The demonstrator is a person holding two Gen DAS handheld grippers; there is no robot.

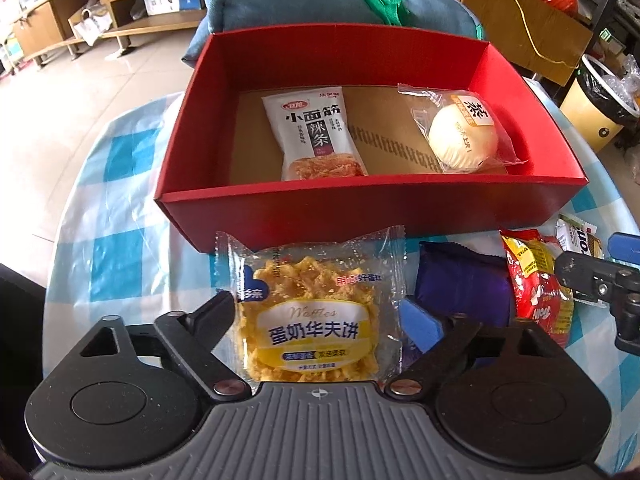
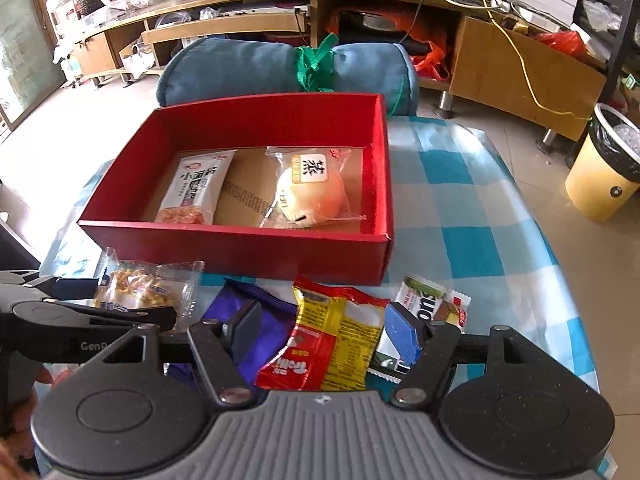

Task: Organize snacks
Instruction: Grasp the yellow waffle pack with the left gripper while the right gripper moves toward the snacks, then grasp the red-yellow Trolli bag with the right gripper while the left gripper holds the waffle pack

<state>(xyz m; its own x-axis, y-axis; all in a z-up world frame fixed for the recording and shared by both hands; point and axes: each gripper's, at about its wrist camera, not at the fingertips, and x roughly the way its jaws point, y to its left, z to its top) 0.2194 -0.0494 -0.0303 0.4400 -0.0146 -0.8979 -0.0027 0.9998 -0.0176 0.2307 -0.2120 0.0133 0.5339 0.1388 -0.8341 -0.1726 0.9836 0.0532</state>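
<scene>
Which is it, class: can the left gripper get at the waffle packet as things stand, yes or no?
Probably yes. The left gripper is open with the waffle packet lying between its fingers in front of the red box, nothing on top.

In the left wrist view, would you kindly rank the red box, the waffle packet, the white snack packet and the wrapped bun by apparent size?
1. Red box
2. Waffle packet, enlarged by nearness
3. White snack packet
4. Wrapped bun, close to the white packet
</scene>
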